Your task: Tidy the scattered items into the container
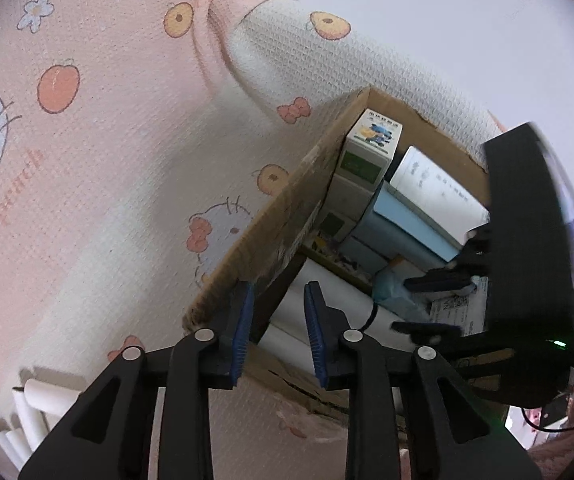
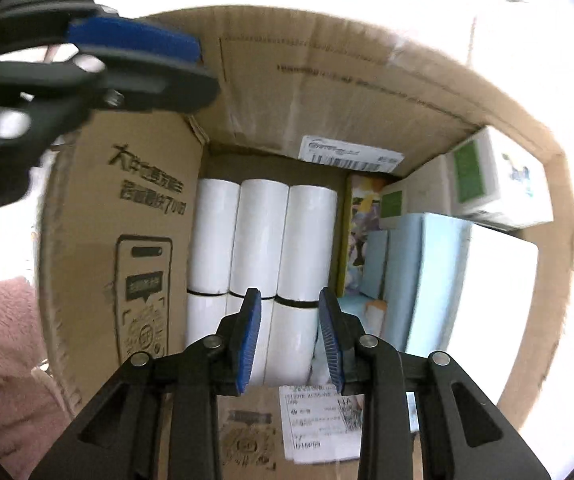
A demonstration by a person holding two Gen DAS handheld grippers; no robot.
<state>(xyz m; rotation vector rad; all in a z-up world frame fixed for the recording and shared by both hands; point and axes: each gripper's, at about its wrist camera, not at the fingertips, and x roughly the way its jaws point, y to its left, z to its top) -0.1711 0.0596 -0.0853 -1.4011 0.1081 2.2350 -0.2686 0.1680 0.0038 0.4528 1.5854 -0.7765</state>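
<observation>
The brown cardboard box (image 2: 327, 92) holds white rolls (image 2: 263, 236) at 12 o'clock of the released right gripper (image 2: 290, 336); the left gripper (image 1: 279, 332) is also released, empty

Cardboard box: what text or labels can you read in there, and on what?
Box flap: large Chinese print above a phone drawing, too blurred to quote.
Shipping label on the far wall: barcode, unreadable.
Paper slip in front: small print, unreadable.
Green-patch carton: unreadable.

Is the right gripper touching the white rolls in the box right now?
Cannot tell. In the right wrist view the right gripper is open, its fingers overlapping the white rolls in the cardboard box, but depth is unclear.
</observation>
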